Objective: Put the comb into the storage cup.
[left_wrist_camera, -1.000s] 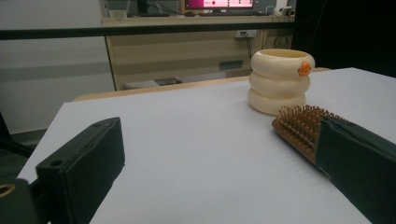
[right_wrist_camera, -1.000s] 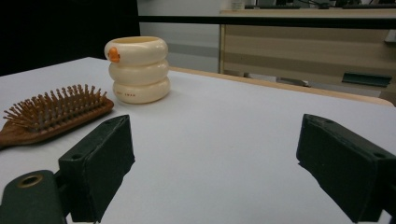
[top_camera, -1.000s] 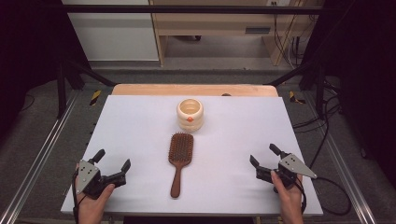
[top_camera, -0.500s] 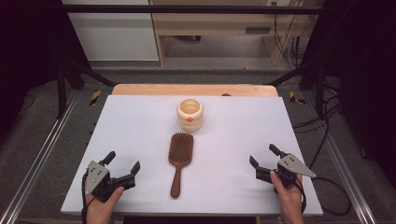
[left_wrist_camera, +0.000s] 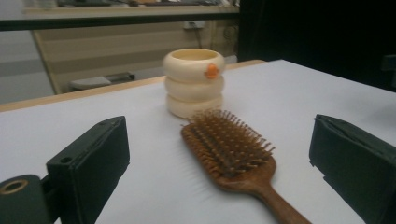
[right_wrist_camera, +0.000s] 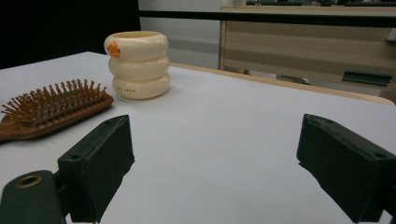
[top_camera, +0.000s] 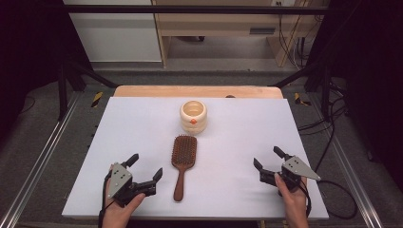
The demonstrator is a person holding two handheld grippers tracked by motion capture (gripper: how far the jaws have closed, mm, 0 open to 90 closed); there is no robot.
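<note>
From the high view, the left claw (top_camera: 146,167) sits near the bottom edge of the white surface (top_camera: 247,137), its two jaws spread wide with nothing between them. Just to the right of its jaw tips lies the wooden hairbrush (top_camera: 182,164), flat on its back with bristles up. Its long axis runs from the near edge toward the far one: the handle end lies level with the left claw, and the paddle head points away toward the cream ringed cup (top_camera: 193,117), which stands just beyond the head, apart from it. The right claw (top_camera: 268,159) rests well off to the brush's right, jaws likewise parted and empty, held in a hand (top_camera: 293,202).

In the left gripper view, the left claw (left_wrist_camera: 219,158) frames the brush (left_wrist_camera: 231,151) between its spread jaws without touching it. The handle runs down toward the lower right beside the right jaw, the head reaches up and left, and the cup (left_wrist_camera: 194,81) with its small orange mark stands upright behind.

In the right gripper view, the right claw (right_wrist_camera: 215,163) gapes open over bare surface. The brush head (right_wrist_camera: 51,109) lies beyond and left of its left jaw, bristles up, and the cup (right_wrist_camera: 137,63) stands farther back, to the right of the brush
</note>
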